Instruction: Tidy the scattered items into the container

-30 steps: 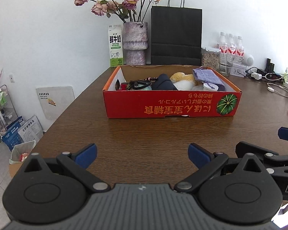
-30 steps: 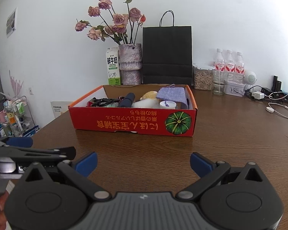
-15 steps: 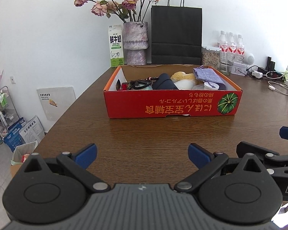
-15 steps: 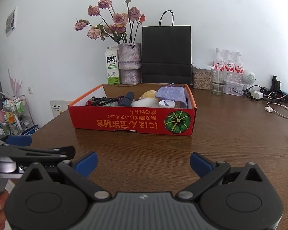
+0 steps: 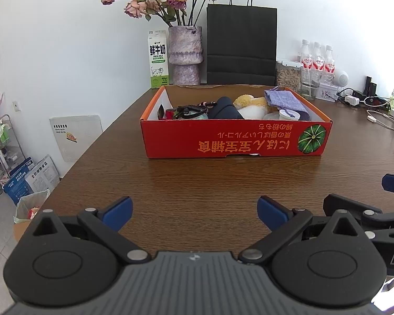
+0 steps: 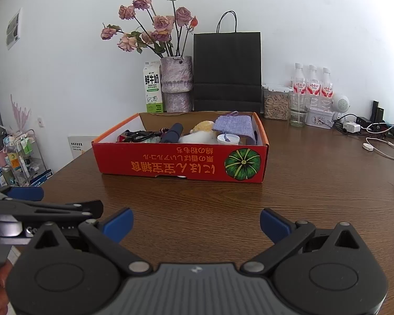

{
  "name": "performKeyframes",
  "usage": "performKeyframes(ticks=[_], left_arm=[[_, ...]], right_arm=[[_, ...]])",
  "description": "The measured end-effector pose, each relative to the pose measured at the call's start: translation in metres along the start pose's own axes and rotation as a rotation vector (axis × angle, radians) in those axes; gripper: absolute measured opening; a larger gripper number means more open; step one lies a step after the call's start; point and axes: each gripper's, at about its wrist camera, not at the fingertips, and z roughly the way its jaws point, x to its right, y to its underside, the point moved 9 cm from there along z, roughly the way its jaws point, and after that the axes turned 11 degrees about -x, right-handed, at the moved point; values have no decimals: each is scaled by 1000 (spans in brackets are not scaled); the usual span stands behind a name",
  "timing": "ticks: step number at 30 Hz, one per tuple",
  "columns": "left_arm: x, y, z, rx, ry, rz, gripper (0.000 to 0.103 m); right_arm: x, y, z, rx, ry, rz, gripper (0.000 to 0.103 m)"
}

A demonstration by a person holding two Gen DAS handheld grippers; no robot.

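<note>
Red cardboard box (image 5: 233,137) with pumpkin print sits mid brown wooden counter (image 5: 197,183), straight ahead of both, long axis crosswise. Left hand-held gripper (image 5: 194,211) spread, empty; right hand-held gripper (image 6: 195,223) likewise (neither clearly nearer). Items lie inside box; no strays visible.

Both views are bright and evenly lit by soft daylight. The white wall (image 5: 65,52) glows without harsh glare, and the table (image 5: 197,183) carries a mild sheen and only faint shadows under the red box (image 6: 181,162). Focus is sharp throughout. Fisheye distortion bends the edges, and the corners fall into dark vignetting.
</note>
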Motion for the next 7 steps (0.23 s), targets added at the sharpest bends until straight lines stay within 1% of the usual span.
performKeyframes(ticks=[5,7], left_arm=[[0,-1,0,11,5,-5,103],[0,-2,-1,18,-8,-3,103]], right_arm=[[1,0,0,2,0,2,103],[2,0,1,3,0,2,103]])
